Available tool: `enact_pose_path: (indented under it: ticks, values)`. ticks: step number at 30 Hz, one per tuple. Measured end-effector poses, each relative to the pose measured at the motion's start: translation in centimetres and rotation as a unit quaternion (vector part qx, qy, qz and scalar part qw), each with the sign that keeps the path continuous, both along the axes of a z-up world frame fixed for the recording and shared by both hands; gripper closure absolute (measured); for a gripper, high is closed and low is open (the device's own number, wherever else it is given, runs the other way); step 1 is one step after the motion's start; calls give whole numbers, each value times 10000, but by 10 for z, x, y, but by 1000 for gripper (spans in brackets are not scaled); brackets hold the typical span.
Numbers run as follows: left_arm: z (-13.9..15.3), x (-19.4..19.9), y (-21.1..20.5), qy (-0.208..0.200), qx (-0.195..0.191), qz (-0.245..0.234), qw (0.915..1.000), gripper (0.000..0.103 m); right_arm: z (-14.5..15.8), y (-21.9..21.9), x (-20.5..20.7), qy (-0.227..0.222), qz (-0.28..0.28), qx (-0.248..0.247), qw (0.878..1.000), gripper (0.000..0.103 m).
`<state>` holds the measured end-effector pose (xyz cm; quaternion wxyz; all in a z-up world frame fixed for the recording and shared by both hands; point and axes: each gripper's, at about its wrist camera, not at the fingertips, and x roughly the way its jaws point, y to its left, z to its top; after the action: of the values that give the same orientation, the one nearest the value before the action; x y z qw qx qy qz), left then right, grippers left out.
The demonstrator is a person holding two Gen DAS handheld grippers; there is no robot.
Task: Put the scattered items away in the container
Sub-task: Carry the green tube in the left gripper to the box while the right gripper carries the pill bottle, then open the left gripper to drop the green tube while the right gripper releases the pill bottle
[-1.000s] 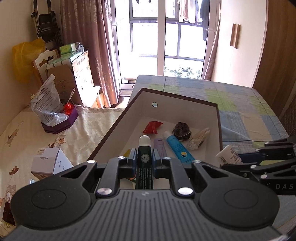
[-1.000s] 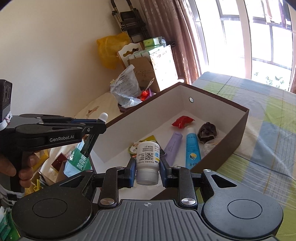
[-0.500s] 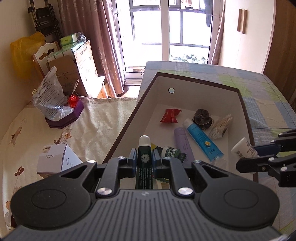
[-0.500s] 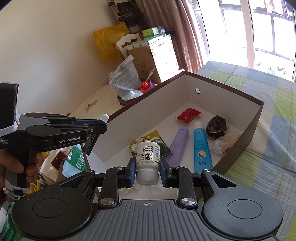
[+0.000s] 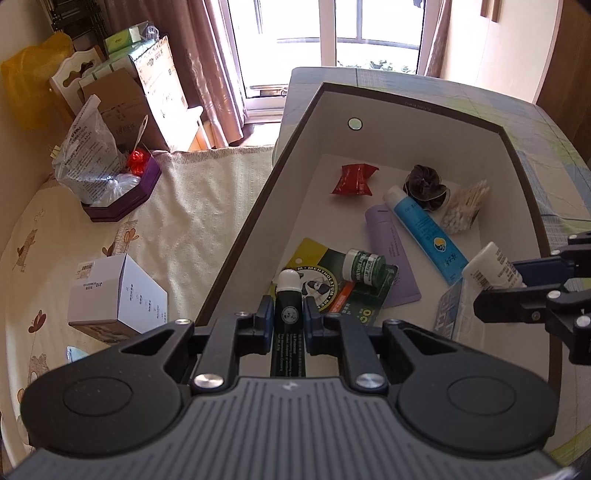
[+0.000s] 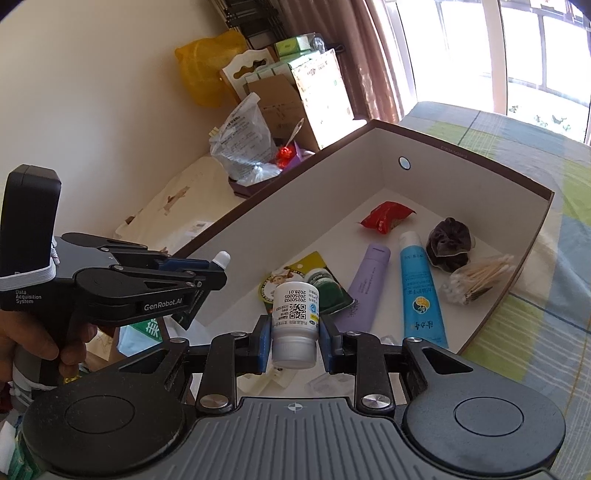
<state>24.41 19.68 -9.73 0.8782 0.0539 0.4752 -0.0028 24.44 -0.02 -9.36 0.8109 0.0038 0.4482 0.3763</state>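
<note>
Dark-green roll-on stick [image 5: 289, 314] — clamped in left gripper [image 5: 289, 320] above brown box [image 5: 413, 105]. White pill bottle [image 6: 294, 325] — gripped by right gripper [image 6: 294, 341].

Bright window [image 5: 369, 22] glare; sharp frames, fisheye-bent edges

Bed with plaid sheet [image 5: 546, 155] is carrying the brown box [image 5: 413, 101]. Adjacent cream blanket surface [image 5: 192, 206] is holding a purple tray [image 5: 122, 201] with a plastic bag in it, plus a white carton [image 5: 118, 295] nearer the camera.
</note>
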Motion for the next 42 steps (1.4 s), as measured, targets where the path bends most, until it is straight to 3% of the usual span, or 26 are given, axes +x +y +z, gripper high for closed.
enact_pose_path:
  ticks: [13,42]
  values:
    - [-20,8,4,435,27,54,9990,90,-11,7,5,189,-120,-110,9997,73]
    - [-22,12,5,527,138,44,9985,90,-30,32,16,469,-316,-331,9979,73]
